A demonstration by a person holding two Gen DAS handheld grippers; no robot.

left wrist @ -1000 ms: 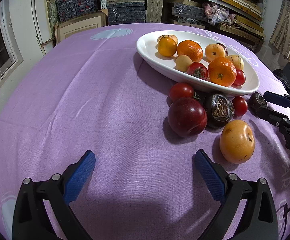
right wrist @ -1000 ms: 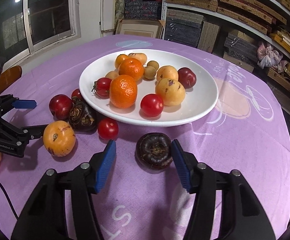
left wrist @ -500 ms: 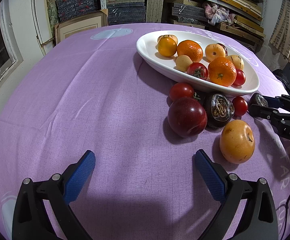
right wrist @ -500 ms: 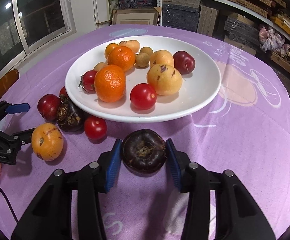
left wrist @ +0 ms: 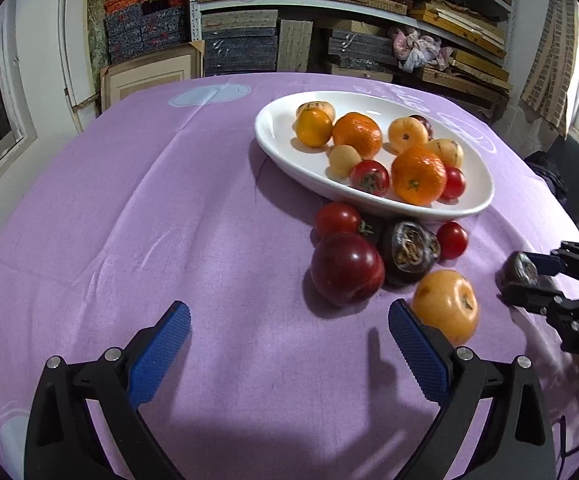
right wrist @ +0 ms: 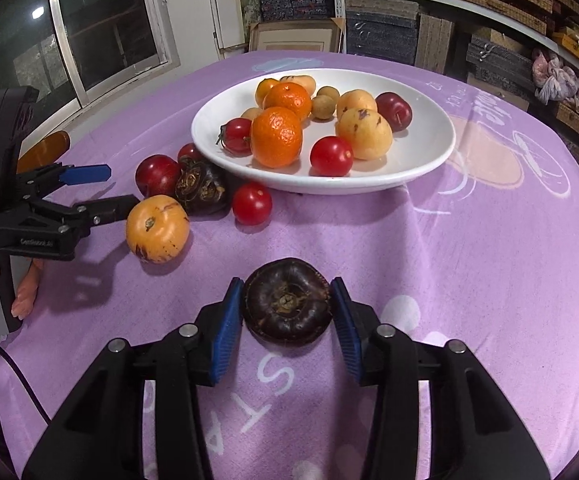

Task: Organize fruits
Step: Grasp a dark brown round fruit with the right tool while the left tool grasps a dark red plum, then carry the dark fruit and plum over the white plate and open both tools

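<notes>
The right gripper clamps a dark mangosteen between its blue pads, with the white plate of fruit beyond its tips. The left gripper hangs wide open over bare purple cloth (nothing between its fingers), an orange-yellow fruit just outside its right finger.

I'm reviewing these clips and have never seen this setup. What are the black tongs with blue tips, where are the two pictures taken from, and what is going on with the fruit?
No robot here: a person holds a hand-operated two-finger gripper in each hand, each carrying a wide-angle camera looking along its fingers. One picture comes from the left gripper, whose jaws stand open over bare purple tablecloth. The other comes from the right gripper, closed on a dark purple mangosteen. A white plate holds oranges, tomatoes and yellow fruit. Beside it on the cloth lie a yellow-orange fruit, a second mangosteen, a dark red plum and two tomatoes.
</notes>
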